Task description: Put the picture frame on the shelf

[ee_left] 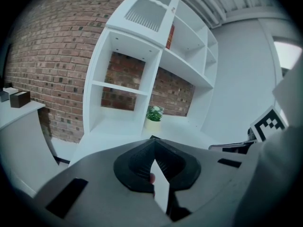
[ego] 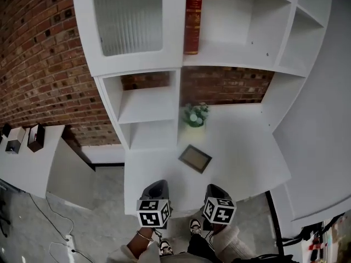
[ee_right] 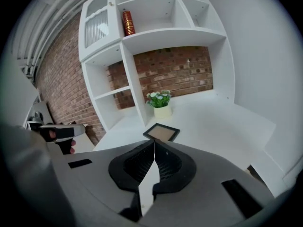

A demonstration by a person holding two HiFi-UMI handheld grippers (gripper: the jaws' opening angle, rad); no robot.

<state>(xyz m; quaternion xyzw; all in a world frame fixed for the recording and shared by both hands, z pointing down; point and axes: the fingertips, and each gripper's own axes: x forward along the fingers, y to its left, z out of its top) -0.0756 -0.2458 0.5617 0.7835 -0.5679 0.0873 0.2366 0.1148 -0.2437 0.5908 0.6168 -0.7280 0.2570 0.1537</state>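
Note:
The picture frame (ego: 195, 158) lies flat on the white desk top (ego: 247, 158), dark-rimmed with a tan middle. It lies just beyond my two grippers. The right gripper view has the frame (ee_right: 161, 132) straight ahead of the right gripper (ee_right: 155, 143), whose jaws are shut and empty. My left gripper (ee_left: 152, 141) is also shut with nothing in it; only a dark corner of the frame peeks over its tips. From the head view, the left gripper (ego: 157, 184) and right gripper (ego: 214, 188) hover side by side at the desk's near edge. The white shelf unit (ego: 148, 104) rises behind.
A small potted plant (ego: 196, 115) stands on the desk behind the frame, beside the shelf's upright. A red book (ego: 193, 18) stands on an upper shelf. A brick wall (ego: 38, 64) is at the left, with a low white counter (ego: 22, 163) carrying small boxes (ego: 35, 137).

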